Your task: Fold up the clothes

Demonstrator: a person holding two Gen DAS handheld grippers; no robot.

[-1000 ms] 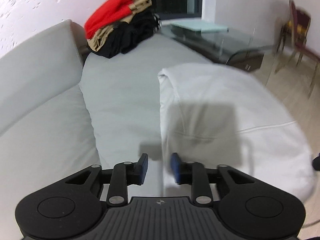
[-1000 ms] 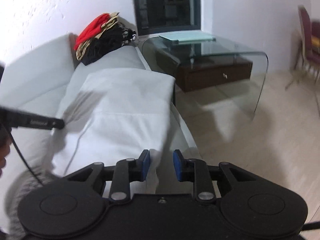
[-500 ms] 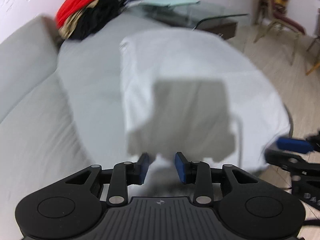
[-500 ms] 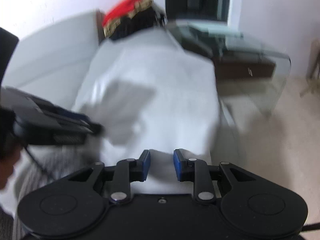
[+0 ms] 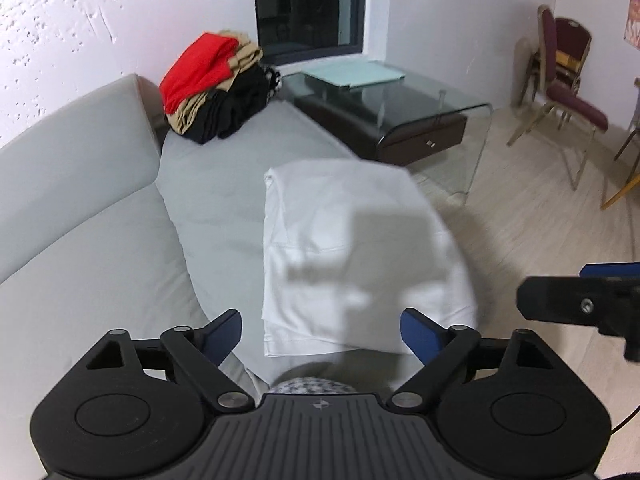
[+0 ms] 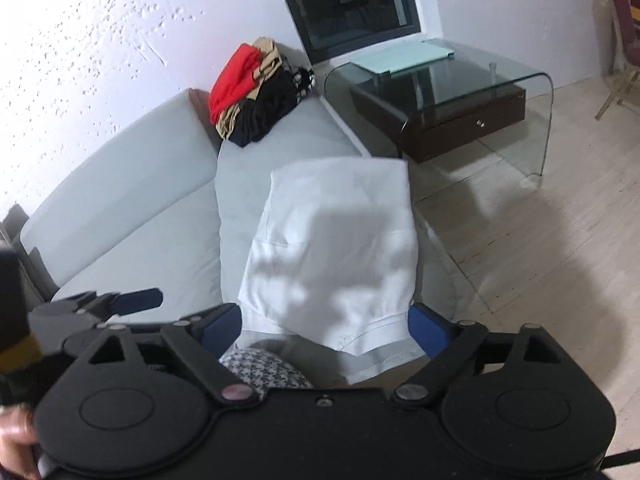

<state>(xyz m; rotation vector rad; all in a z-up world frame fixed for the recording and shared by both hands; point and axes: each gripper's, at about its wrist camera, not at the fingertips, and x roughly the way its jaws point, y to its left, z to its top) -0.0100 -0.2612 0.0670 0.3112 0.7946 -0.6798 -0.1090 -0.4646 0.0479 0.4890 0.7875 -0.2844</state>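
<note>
Both grippers are being lifted away from the white garment [image 5: 352,248], released since a second ago. Jaws of the left gripper [image 5: 322,334] and right gripper [image 6: 326,326] are being opened wide, nothing pinched. Folded, the garment is lying on the sofa [image 5: 100,216], before the clothes pile [image 5: 216,88].

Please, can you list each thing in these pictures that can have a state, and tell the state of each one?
white garment: folded, lying flat on the sofa seat, held by no gripper.
left gripper: jaws opening wide, nothing between the pads.
right gripper: jaws opening wide, above the garment's near edge, not pressing it.
pile of clothes: heaped at the sofa's far end, red piece on top.
drawer under the glass table: closed.
</note>
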